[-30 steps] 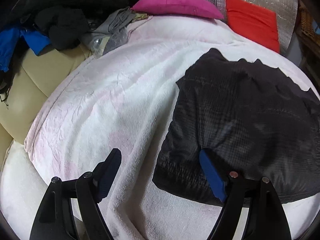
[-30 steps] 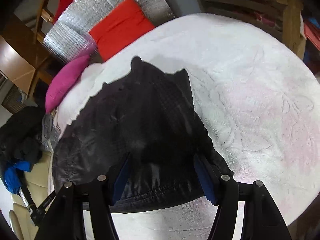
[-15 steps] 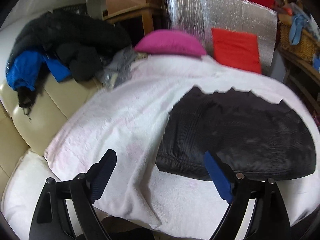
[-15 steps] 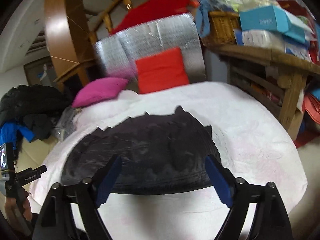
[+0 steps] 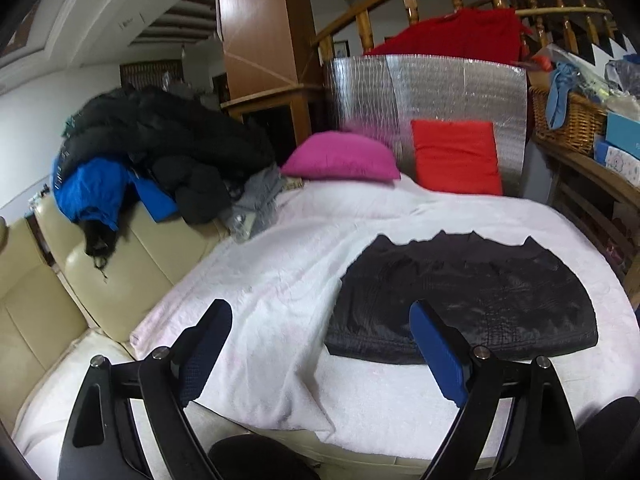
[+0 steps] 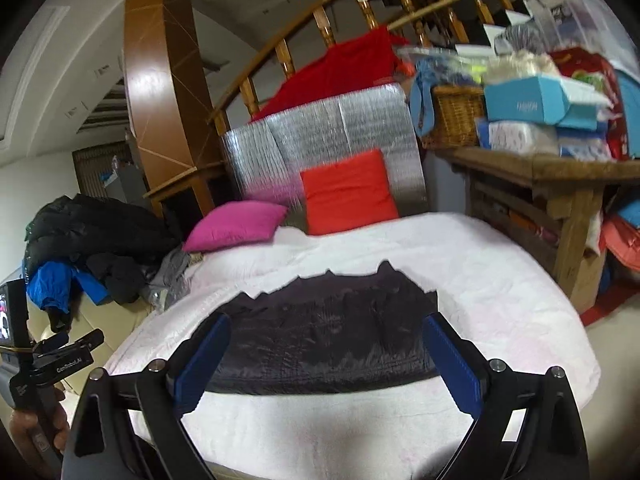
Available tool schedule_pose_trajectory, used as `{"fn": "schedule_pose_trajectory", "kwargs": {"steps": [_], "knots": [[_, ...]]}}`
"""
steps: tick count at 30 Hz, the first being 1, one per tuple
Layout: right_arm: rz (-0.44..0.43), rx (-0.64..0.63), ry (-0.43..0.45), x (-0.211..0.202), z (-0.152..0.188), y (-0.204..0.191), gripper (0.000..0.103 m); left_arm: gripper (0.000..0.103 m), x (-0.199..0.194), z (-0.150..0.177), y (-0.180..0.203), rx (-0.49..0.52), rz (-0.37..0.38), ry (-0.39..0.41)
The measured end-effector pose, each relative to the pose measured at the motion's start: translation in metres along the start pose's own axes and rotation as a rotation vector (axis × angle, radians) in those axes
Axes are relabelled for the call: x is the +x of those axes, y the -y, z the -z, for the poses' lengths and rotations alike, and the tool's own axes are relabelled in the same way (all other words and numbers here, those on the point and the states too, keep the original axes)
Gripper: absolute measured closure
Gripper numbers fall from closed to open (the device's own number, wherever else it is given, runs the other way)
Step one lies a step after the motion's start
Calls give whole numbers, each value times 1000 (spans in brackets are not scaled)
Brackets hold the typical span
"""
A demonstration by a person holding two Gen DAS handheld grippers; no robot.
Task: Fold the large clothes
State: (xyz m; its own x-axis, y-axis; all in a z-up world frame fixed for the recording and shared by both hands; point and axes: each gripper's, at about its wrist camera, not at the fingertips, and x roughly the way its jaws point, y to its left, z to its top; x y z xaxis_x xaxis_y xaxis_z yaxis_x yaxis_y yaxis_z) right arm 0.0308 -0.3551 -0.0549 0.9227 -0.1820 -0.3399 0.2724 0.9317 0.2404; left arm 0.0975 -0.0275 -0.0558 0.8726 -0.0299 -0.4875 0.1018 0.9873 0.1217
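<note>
Nearest, the left gripper (image 5: 320,354) and the right gripper (image 6: 324,360) are held wide apart with nothing between the blue pads; their jaws have just been opening. Beyond them, the folded black garment (image 5: 460,304) is laid flat on the white blanket (image 5: 280,272). Behind the garment, a pink pillow (image 5: 340,158) and a red cushion (image 5: 456,156) are seen.

Left tongs (image 5: 320,344), right tongs (image 6: 326,354): spread wide, empty.
</note>
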Motion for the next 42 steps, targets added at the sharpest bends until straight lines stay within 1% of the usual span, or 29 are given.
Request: {"fn": "schedule_pose_trajectory", "kwargs": {"steps": [4,6,7,9,12,17,20,26,29,35,38,42], "knots": [[-2,-30,22,-22,-2,-11,4,12,-29,-3,-4,-12,-20,46],[3,-57,25,-33,-2,-20,4,4,-45,-3,-6,-14,-35,76],[-1,-65,25,-37,-3,-23,4,2,-54,-4,-6,-12,-41,95],[-16,-67,21,-46,-3,-31,4,2,-69,-5,-6,-8,-56,124],[-18,-82,3,-55,-3,-42,4,2,-92,-6,-5,2,-51,158],[1,-126,-25,-62,-2,-58,4,1,-118,-7,-6,6,-44,176],[8,-142,-50,-65,-1,-65,4,1,-127,-9,-8,0,-43,169],[10,-127,-79,-74,-1,-75,4,1,-139,-12,-13,-24,-32,158],[18,-129,-89,-77,-1,-82,4,1,-145,-13,-14,-33,-31,164],[4,-125,-113,-79,-1,-89,4,1,-156,-14,-15,-40,-41,192],[-4,-129,-117,-80,-1,-92,4,1,-158,-14,-15,-40,-39,195],[6,-130,-124,-79,0,-93,4,1,-157,-14,-13,-32,-40,193]]}}
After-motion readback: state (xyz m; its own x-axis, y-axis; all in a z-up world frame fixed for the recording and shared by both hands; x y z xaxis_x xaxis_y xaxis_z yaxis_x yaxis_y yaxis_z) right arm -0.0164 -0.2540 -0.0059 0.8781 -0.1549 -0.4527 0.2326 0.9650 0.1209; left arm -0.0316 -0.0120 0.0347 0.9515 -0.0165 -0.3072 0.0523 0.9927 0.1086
